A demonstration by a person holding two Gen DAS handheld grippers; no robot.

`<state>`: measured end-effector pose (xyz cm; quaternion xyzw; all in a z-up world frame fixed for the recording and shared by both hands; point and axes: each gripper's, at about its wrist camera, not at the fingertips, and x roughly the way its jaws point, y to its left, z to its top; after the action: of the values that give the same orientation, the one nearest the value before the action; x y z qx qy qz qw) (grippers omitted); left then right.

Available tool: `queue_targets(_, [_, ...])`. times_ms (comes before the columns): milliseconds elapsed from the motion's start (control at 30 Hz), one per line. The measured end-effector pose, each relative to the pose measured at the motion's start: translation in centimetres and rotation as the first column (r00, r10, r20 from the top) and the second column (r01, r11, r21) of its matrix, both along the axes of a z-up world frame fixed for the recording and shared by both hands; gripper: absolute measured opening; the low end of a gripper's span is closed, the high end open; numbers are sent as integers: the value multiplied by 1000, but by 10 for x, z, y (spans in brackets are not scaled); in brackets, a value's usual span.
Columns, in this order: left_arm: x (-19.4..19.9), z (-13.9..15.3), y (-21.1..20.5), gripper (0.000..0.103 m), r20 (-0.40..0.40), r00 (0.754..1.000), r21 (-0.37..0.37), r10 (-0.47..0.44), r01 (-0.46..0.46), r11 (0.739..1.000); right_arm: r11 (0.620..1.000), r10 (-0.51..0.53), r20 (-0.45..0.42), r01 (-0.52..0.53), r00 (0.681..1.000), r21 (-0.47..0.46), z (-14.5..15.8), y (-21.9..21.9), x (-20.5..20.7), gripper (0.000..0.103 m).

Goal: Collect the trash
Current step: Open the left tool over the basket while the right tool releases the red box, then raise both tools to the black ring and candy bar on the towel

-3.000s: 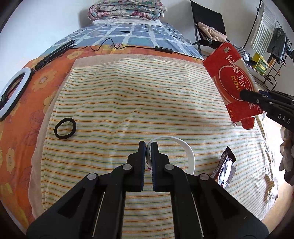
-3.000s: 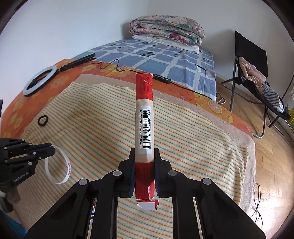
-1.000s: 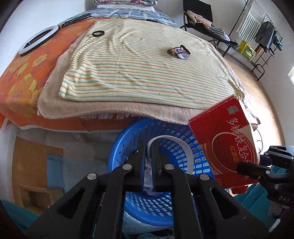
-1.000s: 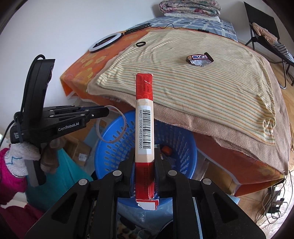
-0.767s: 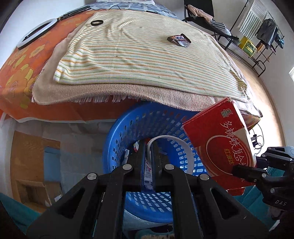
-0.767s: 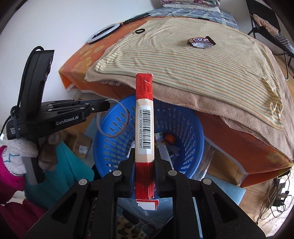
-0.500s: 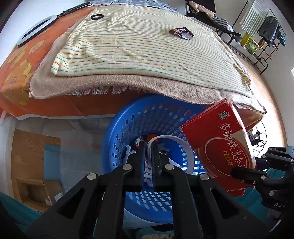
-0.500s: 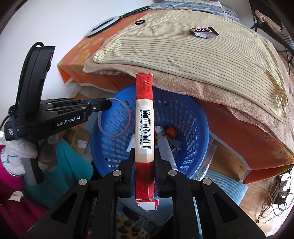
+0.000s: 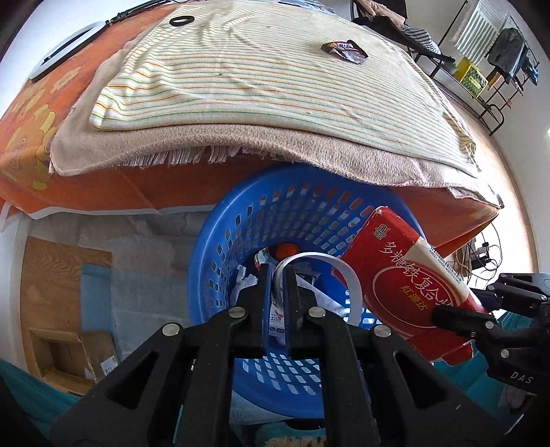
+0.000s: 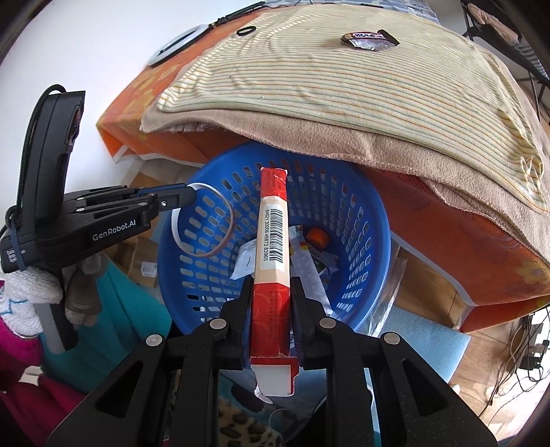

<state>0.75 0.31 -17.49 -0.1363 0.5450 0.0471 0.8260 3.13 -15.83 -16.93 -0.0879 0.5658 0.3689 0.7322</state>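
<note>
Two grippers are held over a round blue perforated plastic basket (image 10: 364, 220) (wrappers inside). A thin white plastic ring (image 9: 347, 275) is pinched by the left gripper (image 9: 277, 275); a flat red cardboard box (image 10: 273, 240) is clamped by the right gripper (image 10: 271, 292). A brown snack wrapper (image 10: 369, 39) lies on the striped blanket (image 10: 343, 86).

a black hair tie (image 9: 178, 20) and ring light (image 9: 65, 58) lie on the bed.
</note>
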Motion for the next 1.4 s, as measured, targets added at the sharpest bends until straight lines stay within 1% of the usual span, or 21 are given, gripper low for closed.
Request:
queue_targets(33, [0, -1, 0, 5, -2, 1000, 0, 1, -1, 1000, 1000, -3, -3, 3, 1000, 0, -1, 0, 1, 19])
queue_targets(133, [1, -1, 1, 17, -3, 1000, -1, 7, -7, 1000, 1000, -13, -7, 13, 1000, -2, -1, -1, 2, 20])
queue_targets(200, [1, -1, 2, 31, 2, 1000, 4, 12, -12, 1000, 1000, -20, -6, 20, 1000, -7, -1, 0, 3, 22])
queue_targets(233, [1, 0, 2, 33, 6, 1000, 5, 13, -13, 1000, 1000, -23, -5, 23, 1000, -11, -2, 0, 3, 27])
queue_targets(267, [1, 0, 2, 37, 7, 1000, 6, 14, -14, 1000, 1000, -26, -4, 26, 1000, -14, -2, -1, 4, 34])
queue_targets(333, [1, 0, 2, 41, 8, 1000, 10, 17, -17, 1000, 999, -32, 3, 32, 999, -21, -1, -1, 4, 42])
queue_targets(400, [1, 0, 3, 51, 7, 1000, 11, 20, -21, 1000, 999, -38, 5, 38, 999, -28, -2, -1, 5, 44])
queue_targets(500, [1, 0, 4, 61, 9, 999, 13, 31, -31, 999, 998, -48, 3, 48, 999, -35, -3, -1, 6, 46])
queue_targets(567, [1, 1, 5, 64, 11, 999, 12, 35, -35, 999, 998, -55, 8, 55, 998, -42, -3, -1, 6, 54])
queue_targets(633, [2, 1, 5, 66, 12, 999, 10, 37, -37, 999, 997, -59, 15, 59, 998, -44, -2, -1, 6, 57])
queue_targets(700, [2, 1, 5, 70, 12, 999, 8, 37, -37, 999, 997, -63, 20, 63, 998, -48, -1, -2, 6, 57])
queue_targets(800, [3, 1, 3, 71, 13, 999, 12, 36, -36, 999, 996, -74, 30, 76, 997, -57, 1, -2, 6, 58])
queue_targets(867, [3, 2, 3, 71, 14, 999, 10, 34, -35, 999, 995, -83, 38, 85, 996, -61, 2, -3, 7, 62])
queue_targets(1133, [6, 6, 4, 71, 21, 999, 6, 35, -35, 999, 984, -128, 83, 137, 988, -111, 7, -3, 13, 63])
queue_targets(1400, [14, 13, 3, 71, 35, 999, 1, 22, -22, 1000, 979, -146, 119, 161, 982, -123, 14, -3, 18, 63])
